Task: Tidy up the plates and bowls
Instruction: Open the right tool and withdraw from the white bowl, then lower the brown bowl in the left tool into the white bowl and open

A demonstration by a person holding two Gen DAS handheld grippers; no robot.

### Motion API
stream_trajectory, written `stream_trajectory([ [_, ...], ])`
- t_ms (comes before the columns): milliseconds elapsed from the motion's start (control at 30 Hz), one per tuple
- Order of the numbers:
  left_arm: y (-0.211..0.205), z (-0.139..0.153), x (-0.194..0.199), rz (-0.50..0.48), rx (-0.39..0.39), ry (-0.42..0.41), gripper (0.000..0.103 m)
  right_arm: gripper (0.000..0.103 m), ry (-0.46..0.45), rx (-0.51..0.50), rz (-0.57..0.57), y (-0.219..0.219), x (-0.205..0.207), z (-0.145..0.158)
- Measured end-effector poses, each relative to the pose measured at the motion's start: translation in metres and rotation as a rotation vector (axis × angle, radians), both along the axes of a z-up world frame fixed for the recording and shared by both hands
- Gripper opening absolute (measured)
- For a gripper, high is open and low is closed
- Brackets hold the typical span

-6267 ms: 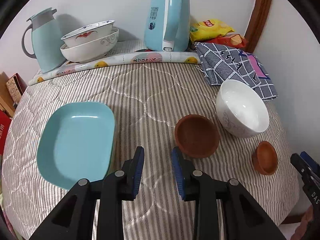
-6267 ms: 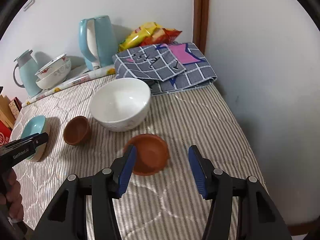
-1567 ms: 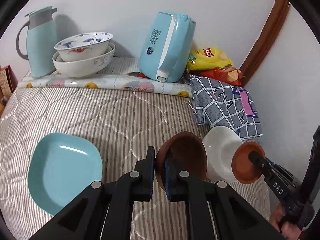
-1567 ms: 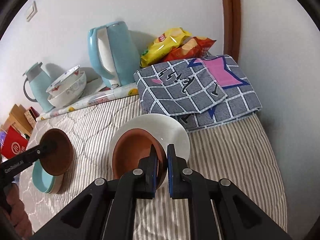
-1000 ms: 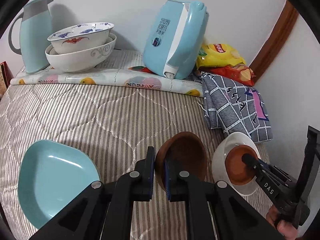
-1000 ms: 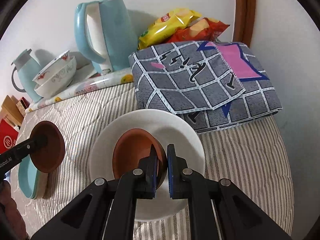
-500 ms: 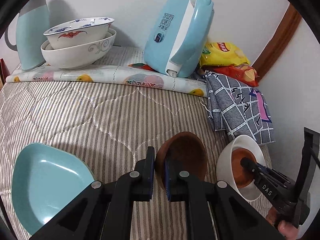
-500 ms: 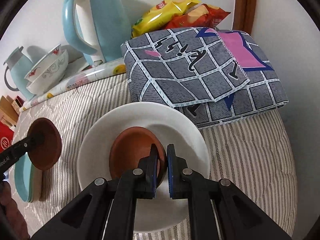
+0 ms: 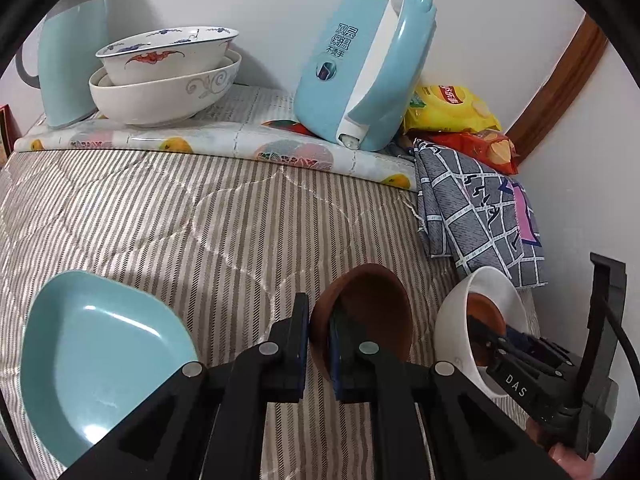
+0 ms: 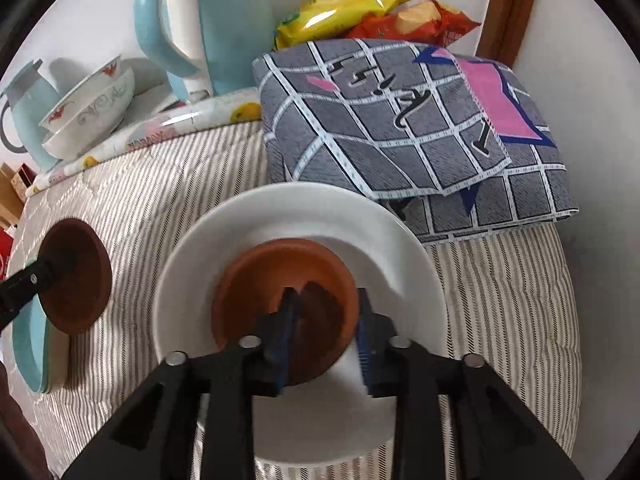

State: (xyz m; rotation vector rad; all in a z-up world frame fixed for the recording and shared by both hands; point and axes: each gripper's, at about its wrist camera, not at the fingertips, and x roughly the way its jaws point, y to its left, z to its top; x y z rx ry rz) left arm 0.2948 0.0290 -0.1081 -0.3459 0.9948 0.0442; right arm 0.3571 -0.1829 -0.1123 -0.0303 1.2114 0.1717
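I'm working over a bed with a striped quilt (image 9: 192, 220), and by my reading the sorting is partly done: at the far edge by the wall two patterned bowls (image 9: 164, 80) sit nested between a thermos (image 9: 68, 56) and a blue kettle (image 9: 360, 72), and the teal plates (image 9: 96, 360) sit stacked near my left side. The white bowl (image 10: 304, 216) stands just in front of the folded checked cloth (image 10: 400, 120), close to the right edge of the bed, and the small terracotta dish (image 10: 280, 280) now lies inside it. My right gripper (image 10: 324, 320) has its fingers parted, one inside the dish and one outside its rim, so I judge it released. My left gripper (image 9: 320, 340) is clamped on the rim of the larger brown bowl (image 9: 368, 312), held tilted in the air between plates and white bowl. What's left, I think, is nesting that one. Open quilt lies mid-bed; the right side is tight against cloth and wall
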Motion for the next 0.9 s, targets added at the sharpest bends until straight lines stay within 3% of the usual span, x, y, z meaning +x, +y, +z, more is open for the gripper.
stream_trajectory([
  [33, 0.0, 0.001, -0.001, 0.0, 0.004, 0.002, 0.009, 0.042, -0.009, -0.015, 0.001, 0.003, 0.0, 0.0],
  [233, 0.002, 0.01, -0.009, 0.002, 0.016, -0.005, 0.01, 0.048, -0.011, 0.01, -0.005, 0.007, -0.002, 0.001],
  [700, -0.025, 0.036, -0.035, -0.03, -0.001, -0.045, 0.01, 0.049, -0.105, 0.187, -0.104, -0.053, -0.048, 0.056],
  [900, -0.051, 0.047, -0.041, -0.066, 0.005, -0.068, 0.01, 0.049, -0.134, 0.179, -0.122, -0.077, -0.072, 0.067],
])
